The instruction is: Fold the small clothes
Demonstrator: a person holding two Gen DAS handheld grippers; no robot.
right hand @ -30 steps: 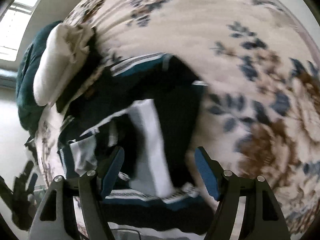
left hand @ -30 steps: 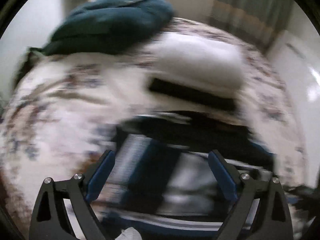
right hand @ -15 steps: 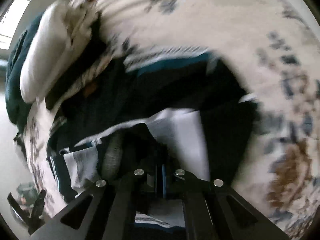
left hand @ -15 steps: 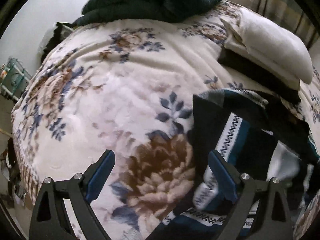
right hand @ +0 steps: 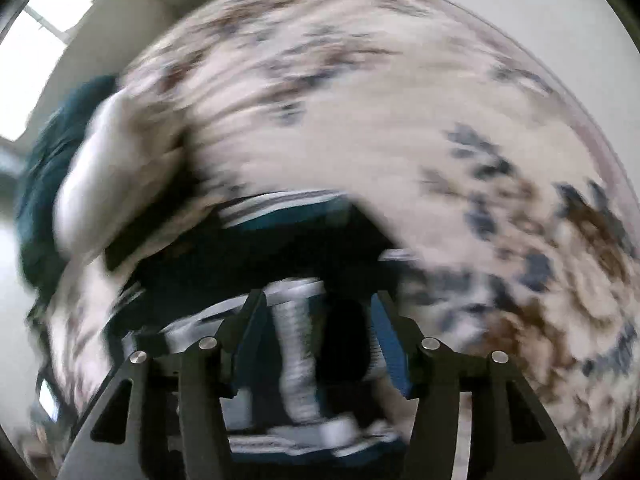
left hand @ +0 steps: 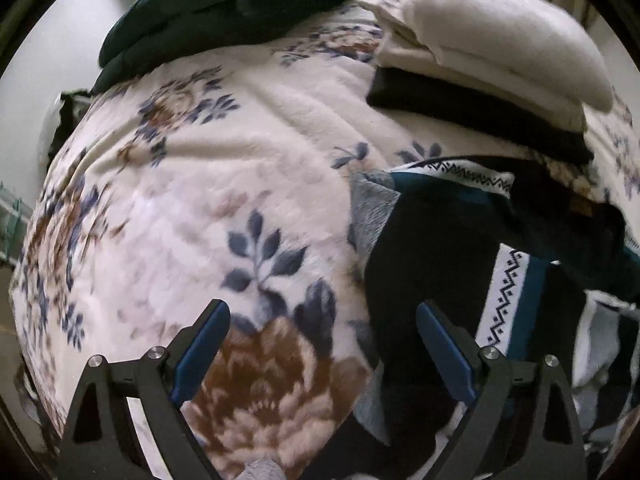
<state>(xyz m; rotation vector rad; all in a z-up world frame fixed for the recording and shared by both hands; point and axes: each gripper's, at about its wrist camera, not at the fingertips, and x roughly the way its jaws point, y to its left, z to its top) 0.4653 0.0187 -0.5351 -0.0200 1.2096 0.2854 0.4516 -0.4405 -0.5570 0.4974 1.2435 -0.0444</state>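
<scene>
A dark navy garment [left hand: 448, 264] with white zigzag-patterned bands lies crumpled on the floral blanket [left hand: 208, 184] at the right of the left wrist view. My left gripper [left hand: 322, 340] is open and empty, its right finger over the garment's left edge. In the blurred right wrist view the same garment [right hand: 288, 240] lies under my right gripper [right hand: 318, 328], whose jaws stand partly apart with striped cloth between them; the blur hides whether they pinch it.
A stack of folded cream and black clothes [left hand: 492, 64] sits behind the garment. A dark teal quilt [left hand: 232, 4] lies at the far end of the bed. The blanket's left edge drops off toward the floor [left hand: 12, 216].
My left gripper has swung left off the garment onto the blanket, still open. My right gripper was shut on the cloth half a second ago and its jaws now stand apart; it is moving fast.
</scene>
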